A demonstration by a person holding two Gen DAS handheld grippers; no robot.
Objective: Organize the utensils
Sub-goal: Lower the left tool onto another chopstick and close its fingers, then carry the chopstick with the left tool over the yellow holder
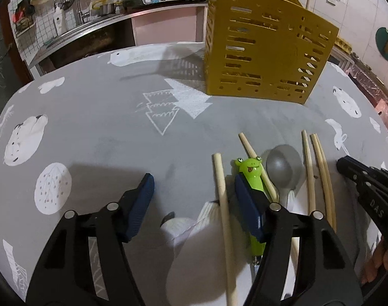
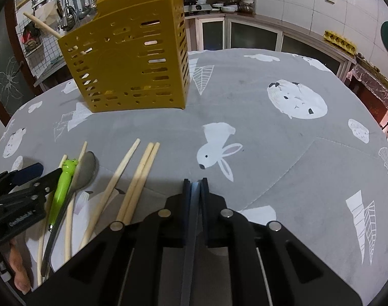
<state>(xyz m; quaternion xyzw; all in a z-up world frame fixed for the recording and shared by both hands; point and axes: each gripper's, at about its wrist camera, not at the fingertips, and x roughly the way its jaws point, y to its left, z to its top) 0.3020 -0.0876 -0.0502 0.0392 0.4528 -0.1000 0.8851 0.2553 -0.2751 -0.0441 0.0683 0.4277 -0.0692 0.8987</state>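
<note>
Two grippers over the grey tablecloth (image 1: pixel 104 132): left gripper (image 1: pixel 194 199), lower centre, jaws apart astride one chopstick (image 1: pixel 223 204); close squarely on it alone, clear of the frog-handled utensil (image 1: pixel 248 173). Yellow utensil holder (image 1: pixel 265 56) stands upper right. Right gripper (image 2: pixel 195 186) closed, empty.

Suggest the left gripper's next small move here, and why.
Probably shift the left gripper slightly right, then close. Its fingers stand apart, and one chopstick lies in the gap nearest the right finger, which sits over the frog-handled utensil. Centring on the chopstick should avoid pinching both. The right gripper is shut and empty, and the yellow holder waits beyond.
</note>
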